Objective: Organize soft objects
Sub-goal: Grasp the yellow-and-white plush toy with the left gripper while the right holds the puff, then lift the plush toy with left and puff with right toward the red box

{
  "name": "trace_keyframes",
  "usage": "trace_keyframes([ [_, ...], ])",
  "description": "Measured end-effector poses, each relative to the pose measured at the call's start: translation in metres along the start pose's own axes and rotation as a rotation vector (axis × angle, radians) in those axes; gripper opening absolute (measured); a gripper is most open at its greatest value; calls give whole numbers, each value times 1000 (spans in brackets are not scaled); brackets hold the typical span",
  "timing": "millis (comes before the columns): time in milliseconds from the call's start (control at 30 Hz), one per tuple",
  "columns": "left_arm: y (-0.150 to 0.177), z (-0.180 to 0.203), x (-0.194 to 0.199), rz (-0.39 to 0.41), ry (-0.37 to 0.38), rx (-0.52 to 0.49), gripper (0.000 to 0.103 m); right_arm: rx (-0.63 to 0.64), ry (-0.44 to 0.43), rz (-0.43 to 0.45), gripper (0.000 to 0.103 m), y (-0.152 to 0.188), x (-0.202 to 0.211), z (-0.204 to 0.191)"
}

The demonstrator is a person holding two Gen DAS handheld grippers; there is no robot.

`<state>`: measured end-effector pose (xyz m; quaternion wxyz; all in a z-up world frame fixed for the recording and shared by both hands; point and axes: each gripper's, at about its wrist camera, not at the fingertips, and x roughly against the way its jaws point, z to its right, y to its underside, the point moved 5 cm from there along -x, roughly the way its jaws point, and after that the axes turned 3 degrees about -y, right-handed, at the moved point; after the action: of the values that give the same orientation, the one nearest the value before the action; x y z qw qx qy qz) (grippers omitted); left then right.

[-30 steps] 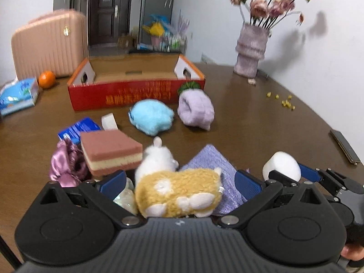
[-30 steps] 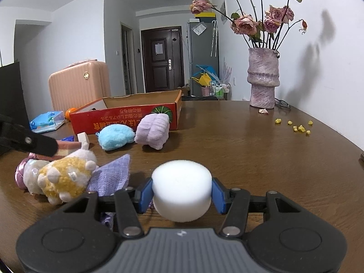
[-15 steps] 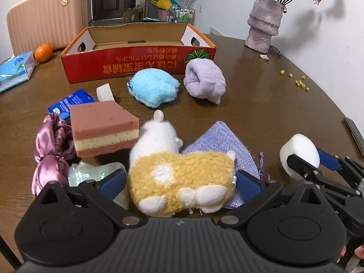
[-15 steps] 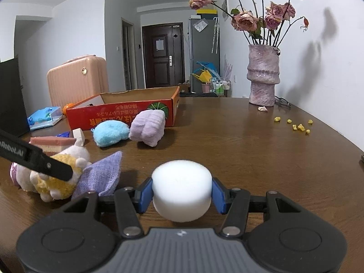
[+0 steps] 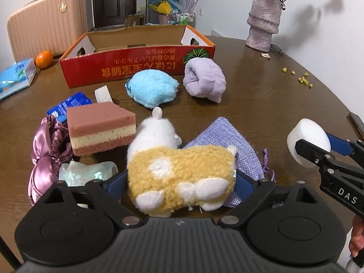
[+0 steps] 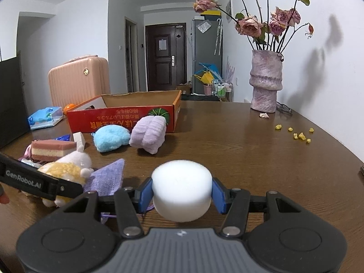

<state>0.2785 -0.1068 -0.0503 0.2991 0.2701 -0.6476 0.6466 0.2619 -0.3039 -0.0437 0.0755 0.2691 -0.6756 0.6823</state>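
Left gripper [image 5: 180, 183]: jaws closing around the plush [image 5: 179, 173], one blue pad at each flank. Whether the pads already press the fur is hard to tell; the pile hides the contact line.

Plush: lies on the tabletop [image 5: 261, 95], rump toward the left camera. Body of curly yellow-tan pile with a round white patch on the back, two white feet at the near end, white fluffy head at the far end with one small ear up. It rests partly on a lilac woven pouch [image 5: 229, 136] whose drawstring trails to the right.

Right gripper [image 6: 182, 193]: jaws pinching a white foam puck [image 6: 181, 193], a short cylinder with flat top and matte, fine-pored surface. Pads sit on opposite sides of its wall. In the left view the puck is well to the right of the plush.

Other soft items:
- layered sponge [image 5: 100, 127], pink-cream-pink, just left of the plush head
- satin scrunchie [image 5: 45, 150], mauve, touching the sponge's left side
- blue fluffy ball [image 5: 152, 88] and rolled lilac towel [image 5: 204, 82], side by side in front of the box
- crinkled clear packet [image 5: 86, 173] by the left pad

Red cardboard box [image 5: 136, 66]: open, print upside down, beyond the ball and towel.
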Motion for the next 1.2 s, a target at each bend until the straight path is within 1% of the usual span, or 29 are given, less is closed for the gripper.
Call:
trace_keyframes([
  [200, 1, 2, 7, 40, -8, -32, 89, 15, 2, 4, 54, -4, 4, -4],
  [533, 4, 3, 29, 128, -30, -84, 89, 35, 7, 25, 54, -12, 15, -12],
  [733, 1, -2, 50, 187, -30, -83, 89, 54, 7, 44, 54, -22, 24, -20],
  [900, -4, -4, 70, 255, -22, -88, 89, 70, 7, 64, 54, -31, 30, -29],
  [1200, -9, -15, 87, 306, -18, -79, 89, 89, -1, 84, 54, -44, 32, -43],
])
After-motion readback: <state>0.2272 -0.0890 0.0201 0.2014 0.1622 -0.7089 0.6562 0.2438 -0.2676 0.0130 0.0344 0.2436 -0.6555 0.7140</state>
